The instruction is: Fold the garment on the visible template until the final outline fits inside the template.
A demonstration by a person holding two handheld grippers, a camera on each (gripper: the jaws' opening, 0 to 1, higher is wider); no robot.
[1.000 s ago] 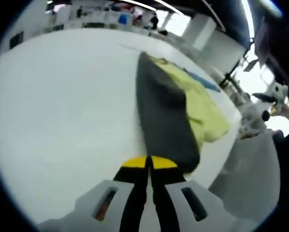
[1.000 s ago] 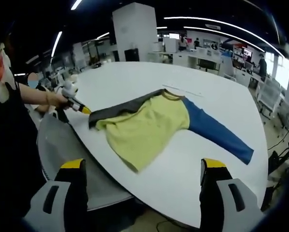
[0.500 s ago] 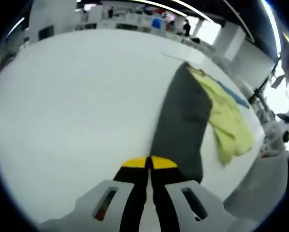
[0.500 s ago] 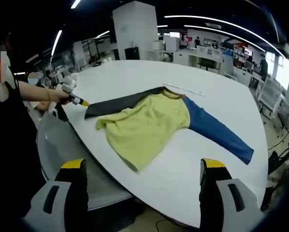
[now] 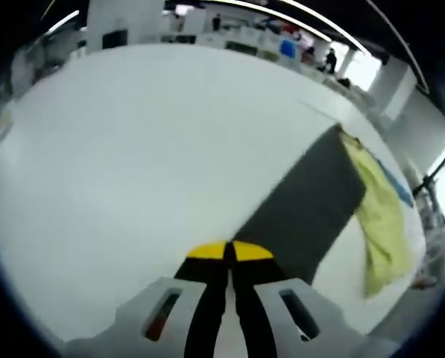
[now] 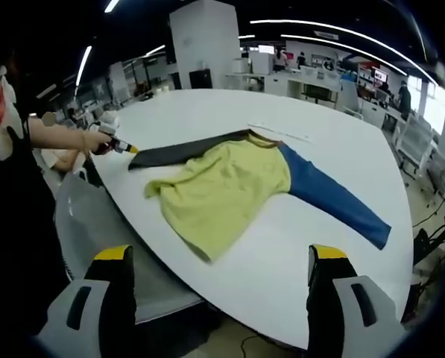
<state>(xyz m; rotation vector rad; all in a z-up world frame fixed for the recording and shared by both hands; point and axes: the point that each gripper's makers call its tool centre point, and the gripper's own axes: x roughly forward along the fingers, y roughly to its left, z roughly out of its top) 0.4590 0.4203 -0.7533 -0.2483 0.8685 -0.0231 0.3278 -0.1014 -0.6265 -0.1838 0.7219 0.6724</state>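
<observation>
Our left gripper (image 5: 228, 252) pinches the grey sleeve (image 5: 304, 209) of the shirt (image 6: 229, 186), spread on the table (image 6: 282, 261); right gripper (image 6: 218, 257) hangs open, empty. We'd keep the sleeve taut, low.

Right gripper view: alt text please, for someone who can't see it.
A yellow shirt with one dark sleeve and one blue sleeve lies spread on a white table. The left gripper holds the dark sleeve's end; the right gripper stands open.

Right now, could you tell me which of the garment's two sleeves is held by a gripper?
The dark grey sleeve: the left gripper is shut on its end, pulling it straight. The blue sleeve lies free on the white table; the right gripper is open.
</observation>
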